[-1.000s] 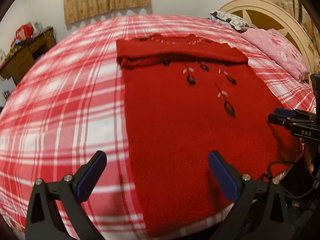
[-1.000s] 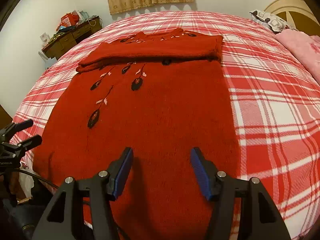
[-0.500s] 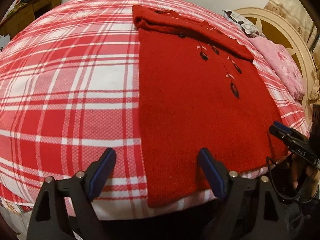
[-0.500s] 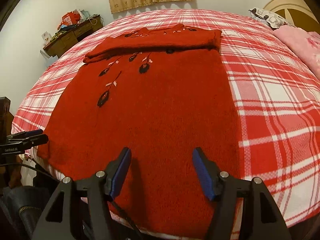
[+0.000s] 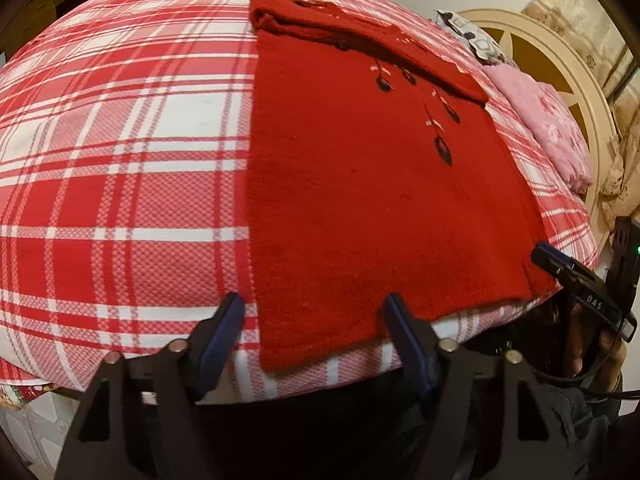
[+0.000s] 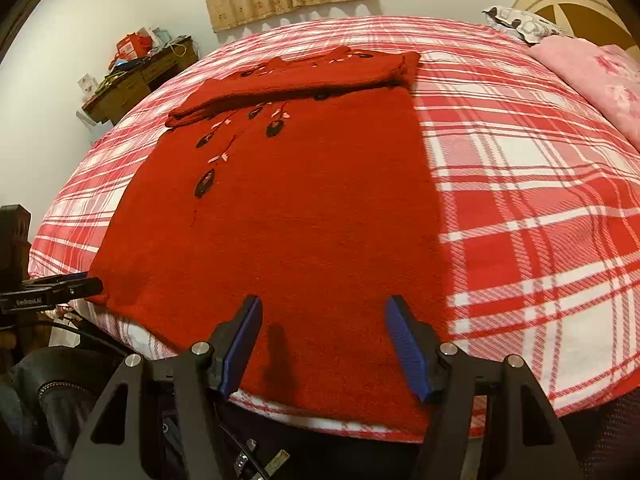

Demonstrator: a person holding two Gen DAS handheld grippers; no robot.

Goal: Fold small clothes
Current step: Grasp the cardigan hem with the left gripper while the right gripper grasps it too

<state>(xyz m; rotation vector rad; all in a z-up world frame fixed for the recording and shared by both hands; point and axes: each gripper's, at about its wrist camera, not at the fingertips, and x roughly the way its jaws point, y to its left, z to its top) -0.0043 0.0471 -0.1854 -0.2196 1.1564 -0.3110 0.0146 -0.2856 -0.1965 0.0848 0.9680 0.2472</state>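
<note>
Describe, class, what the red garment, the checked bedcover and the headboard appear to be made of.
Red garment: probably wool knit; fuzzy matte nap.
Checked bedcover: probably woven cotton; a fine grid texture shows in the squares.
Headboard: probably painted wood; smooth cream rim, brown panels.

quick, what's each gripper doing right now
Left gripper: open, holding nothing, at the near-left corner of the red sweater.
Right gripper: open, holding nothing, over the sweater's near hem.

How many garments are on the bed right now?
1: a red sweater lies flat on the plaid bedsheet, its top already folded down, hem at the near edge. The pink fabric by the headboard looks like bedding.
</note>
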